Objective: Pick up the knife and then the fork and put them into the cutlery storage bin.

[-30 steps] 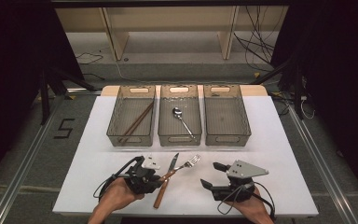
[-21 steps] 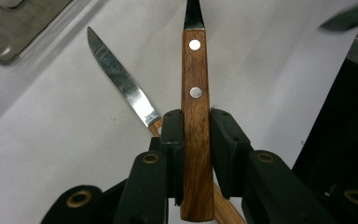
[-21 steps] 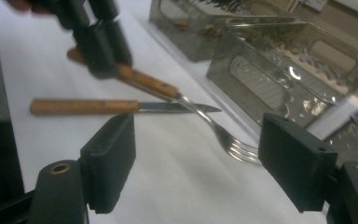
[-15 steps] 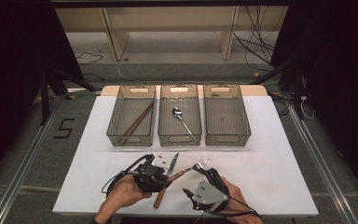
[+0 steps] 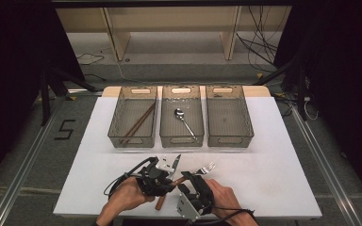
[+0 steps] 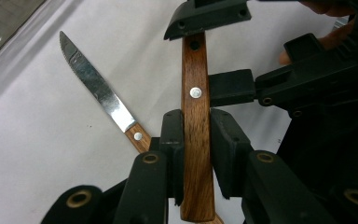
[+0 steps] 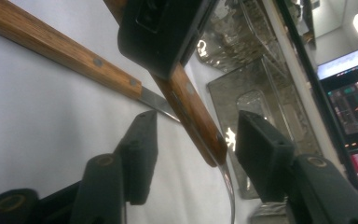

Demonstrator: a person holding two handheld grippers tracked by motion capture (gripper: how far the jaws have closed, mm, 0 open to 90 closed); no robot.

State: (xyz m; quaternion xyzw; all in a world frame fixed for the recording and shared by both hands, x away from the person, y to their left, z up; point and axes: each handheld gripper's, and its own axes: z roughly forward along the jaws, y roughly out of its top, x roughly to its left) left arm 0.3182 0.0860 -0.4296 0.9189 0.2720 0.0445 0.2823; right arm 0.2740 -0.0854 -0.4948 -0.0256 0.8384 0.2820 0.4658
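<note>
A fork [image 5: 206, 167] with a wooden handle [image 6: 196, 116] points up and to the right near the table's front edge. My left gripper [image 6: 196, 144] is shut on that handle near its butt end. My right gripper [image 7: 198, 149] has come in from the right, and its jaws have just been closing. The fork's handle [image 7: 191, 107] passes between its pads without touching either. A wooden-handled knife [image 6: 98, 88] lies flat on the white table, crossing under the fork; its blade [image 5: 175, 161] points toward the bins. In the high view the left gripper [image 5: 166, 181] and right gripper [image 5: 188, 182] sit close together.
Three clear bins stand in a row at mid-table: the left bin [image 5: 132, 141] holds chopsticks [image 5: 139, 122], the middle bin [image 5: 181, 141] holds a spoon [image 5: 184, 120], and the right bin [image 5: 230, 141] has nothing in it. White table [image 5: 273, 165] extends to the right.
The right gripper has swung in from the right front of the table to the fork's handle and tipped on its side, its jaws narrowing around it. The left gripper has kept its hold.
</note>
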